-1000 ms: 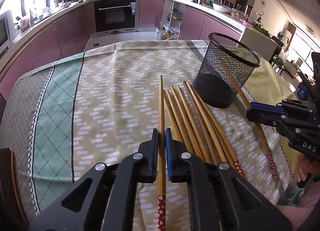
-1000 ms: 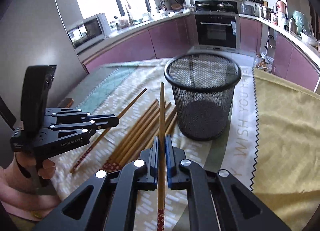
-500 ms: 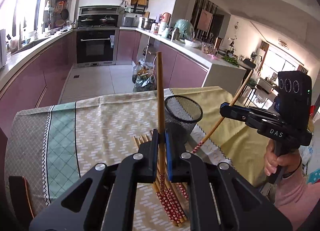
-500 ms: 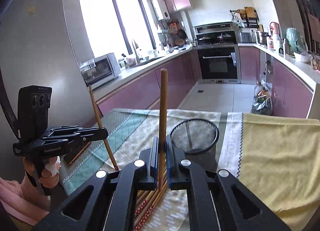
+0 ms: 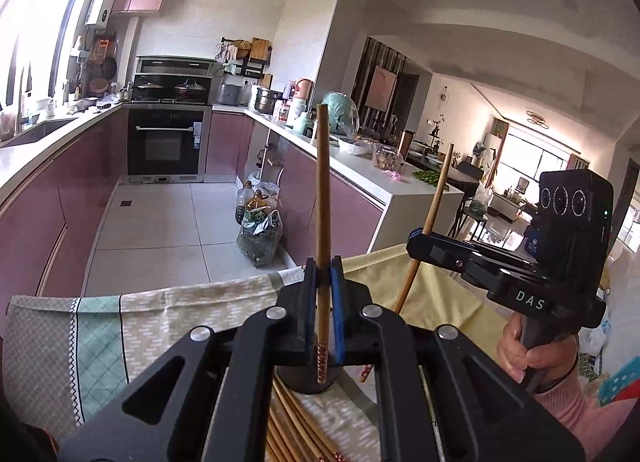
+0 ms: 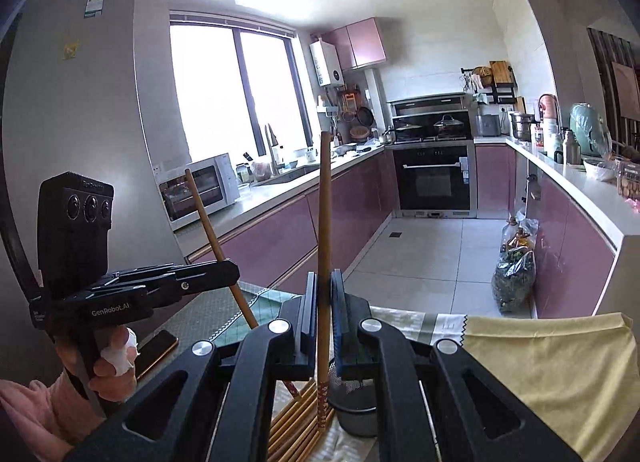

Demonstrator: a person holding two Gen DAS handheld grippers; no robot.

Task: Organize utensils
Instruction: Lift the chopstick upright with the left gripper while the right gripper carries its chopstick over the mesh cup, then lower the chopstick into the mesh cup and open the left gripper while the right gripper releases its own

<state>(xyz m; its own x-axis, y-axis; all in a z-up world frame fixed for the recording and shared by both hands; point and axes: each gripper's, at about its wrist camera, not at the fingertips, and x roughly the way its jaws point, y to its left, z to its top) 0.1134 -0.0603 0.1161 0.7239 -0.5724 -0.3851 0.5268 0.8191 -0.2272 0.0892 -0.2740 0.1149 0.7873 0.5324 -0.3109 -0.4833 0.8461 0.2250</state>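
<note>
My left gripper (image 5: 322,262) is shut on a wooden chopstick (image 5: 322,198) held upright, its red patterned end down over the black mesh holder (image 5: 308,380), mostly hidden behind my jaws. My right gripper (image 6: 323,278) is shut on another upright chopstick (image 6: 325,222); its patterned end hangs beside the mesh holder (image 6: 356,410). Each gripper shows in the other's view: the right one (image 5: 416,240) at right with its tilted chopstick (image 5: 434,202), the left one (image 6: 230,268) at left with its chopstick (image 6: 208,222). Several more chopsticks (image 5: 292,430) lie on the table; they also show in the right wrist view (image 6: 296,426).
The table carries a patterned cloth (image 5: 152,326) and a yellow cloth (image 6: 552,358). A phone (image 6: 154,348) lies near the left hand. Kitchen counters, an oven (image 5: 166,142) and bags on the floor (image 5: 258,234) lie beyond the table.
Both grippers have lifted their chopsticks from flat on the table and tipped them upright, rising well above the table with the patterned ends now down near the holder.
</note>
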